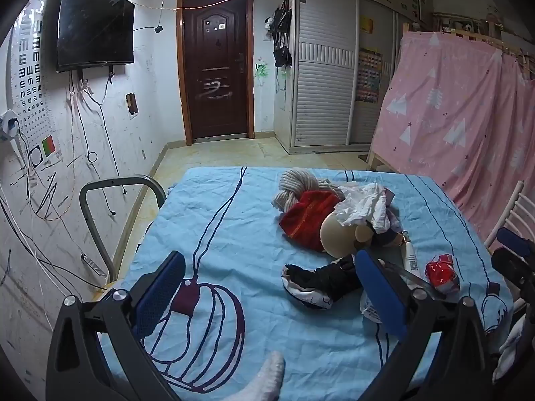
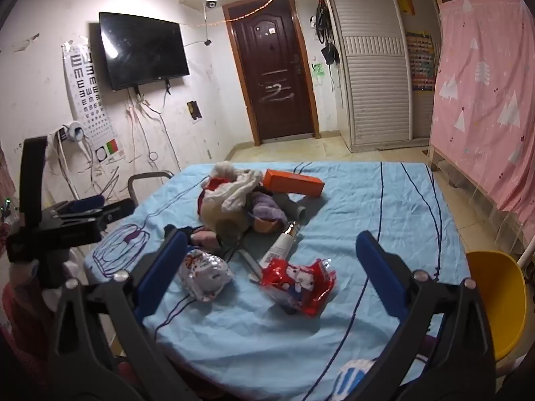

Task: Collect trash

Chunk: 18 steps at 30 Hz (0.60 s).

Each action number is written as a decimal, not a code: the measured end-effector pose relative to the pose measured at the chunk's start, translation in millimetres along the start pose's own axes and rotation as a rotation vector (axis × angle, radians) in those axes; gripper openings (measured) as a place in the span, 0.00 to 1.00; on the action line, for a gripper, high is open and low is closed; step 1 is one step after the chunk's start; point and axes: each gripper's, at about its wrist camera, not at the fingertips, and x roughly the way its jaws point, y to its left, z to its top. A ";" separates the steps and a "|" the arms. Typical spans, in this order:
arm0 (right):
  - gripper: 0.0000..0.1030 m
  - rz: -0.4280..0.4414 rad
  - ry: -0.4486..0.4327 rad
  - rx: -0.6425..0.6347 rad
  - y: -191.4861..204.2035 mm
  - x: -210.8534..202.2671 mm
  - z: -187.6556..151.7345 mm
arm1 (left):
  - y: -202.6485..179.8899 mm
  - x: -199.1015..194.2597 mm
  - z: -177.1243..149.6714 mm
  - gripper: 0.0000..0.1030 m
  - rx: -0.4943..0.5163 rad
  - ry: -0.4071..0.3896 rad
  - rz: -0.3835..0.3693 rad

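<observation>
A table under a light blue cloth [image 2: 367,207] carries a heap of clutter. In the right wrist view a red crumpled wrapper [image 2: 299,280] and a silver-white crumpled wrapper [image 2: 205,275] lie between the blue pads of my right gripper [image 2: 272,270], which hangs open above them. A white tube [image 2: 282,244], an orange box [image 2: 294,182] and a pile of clothes [image 2: 234,190] lie farther back. My left gripper [image 1: 267,285] is open over bare cloth; a black-and-white cloth [image 1: 317,282] lies by its right finger. The red wrapper [image 1: 441,272] shows at the right.
A grey chair back [image 1: 113,193] stands at the table's left edge, and a yellow chair [image 2: 498,294] at the right. A pink curtain [image 2: 485,100] hangs on the right, a dark door [image 2: 274,77] at the back, a wall TV [image 2: 143,50] on the left.
</observation>
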 end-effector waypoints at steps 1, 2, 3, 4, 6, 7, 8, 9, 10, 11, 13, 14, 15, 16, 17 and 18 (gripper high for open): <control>0.94 0.000 -0.001 0.000 0.0 -0.2 0.0 | -0.1 -0.1 0.0 0.91 -0.001 0.000 0.000; 0.94 0.001 0.000 0.000 0.1 -0.2 0.1 | -0.3 -0.2 0.0 0.91 -0.001 -0.001 0.000; 0.94 0.001 0.002 0.000 0.1 0.1 0.1 | -0.6 -0.3 -0.1 0.91 0.000 -0.002 0.001; 0.94 0.002 0.000 0.002 -0.1 -0.2 0.1 | -0.9 -0.4 -0.2 0.91 0.000 -0.002 0.001; 0.94 0.004 0.000 0.003 -0.2 -0.3 0.2 | 0.1 0.1 0.0 0.91 -0.003 0.000 -0.002; 0.94 0.004 0.001 0.002 0.0 -0.3 0.2 | 0.0 0.1 -0.1 0.91 -0.002 0.000 0.000; 0.94 0.003 0.000 0.001 -0.1 -0.3 0.2 | 0.0 0.1 -0.1 0.91 -0.002 0.000 0.000; 0.94 0.002 0.000 0.003 -0.3 -0.4 0.2 | -0.4 0.2 -0.1 0.91 0.000 0.000 0.000; 0.94 0.003 -0.001 0.003 -0.3 -0.5 0.2 | -0.7 0.1 -0.2 0.91 0.001 -0.001 0.000; 0.94 0.003 0.000 0.002 -0.3 -0.4 0.2 | -1.0 -0.1 -0.3 0.91 0.001 -0.002 0.001; 0.94 0.002 0.000 0.002 -0.3 -0.4 0.1 | -1.5 -0.2 -0.6 0.91 0.001 -0.003 0.000; 0.94 0.002 0.000 0.002 -0.5 -0.4 0.2 | -1.9 -0.3 -0.9 0.91 0.001 -0.003 0.001; 0.94 0.002 0.000 0.002 -0.4 -0.3 0.1 | -0.1 0.3 -0.1 0.91 -0.002 0.001 0.000; 0.94 0.002 0.000 0.001 -0.3 -0.2 0.0 | -0.1 0.2 -0.1 0.91 -0.001 0.001 -0.002; 0.94 0.002 0.000 0.001 -0.4 -0.2 0.0 | -0.1 0.2 0.0 0.91 -0.001 0.001 -0.001; 0.94 0.002 0.000 0.002 -0.5 -0.2 -0.1 | 0.0 0.2 0.0 0.91 -0.002 0.001 0.000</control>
